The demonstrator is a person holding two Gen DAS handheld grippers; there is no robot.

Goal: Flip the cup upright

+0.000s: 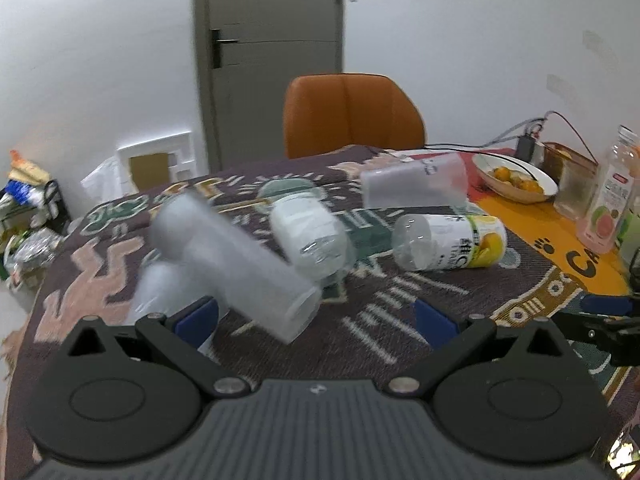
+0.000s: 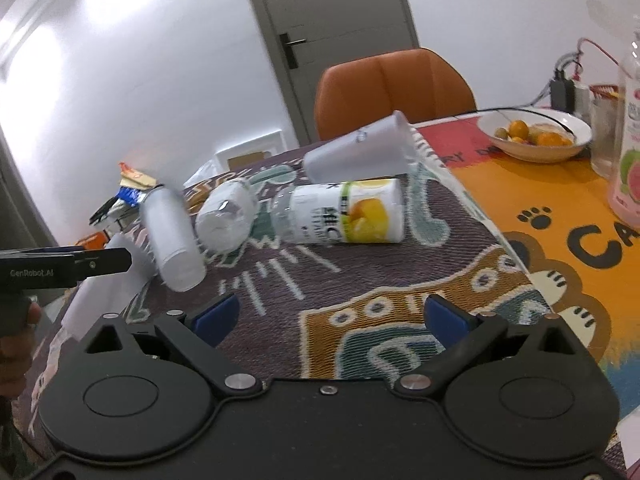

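Left gripper [image 1: 316,322] is wide open, blue pads spread apart w/ nothing between them. Just ahead of it a frosted cup [image 1: 236,264] lies tilted on its side on the patterned tablecloth [image 1: 400,320], open mouth pointing toward the camera and right, base up-left; it's motion-blurred. A 2nd frosted cup [image 1: 160,296] sits partly behind the left pad [image 1: 196,318], under/beside the first; can't tell if they touch.

Right gripper [image 2: 330,314] is also wide open, holding nothing, over the cloth near the brown/orange border pattern. From the right wrist view the same tilted cup [image 2: 172,240] shows at left, mouth down toward the camera, w/ the left gripper's black finger [image 2: 100,262] just beside it.

Further back on the cloth: a clear plastic bottle [image 1: 308,232] on its side, a bottle w/ yellow fruit label [image 1: 452,244] on its side to its right, and a 3rd frosted cup [image 1: 416,186] lying sideways behind those. Far right there's a white bowl of orange fruit [image 1: 516,180], a pink guava drink bottle [image 1: 608,200] standing upright, and a clear glass [image 1: 576,184] between them. An orange chair [image 1: 352,116] stands behind the table, grey door [image 1: 276,60] behind that
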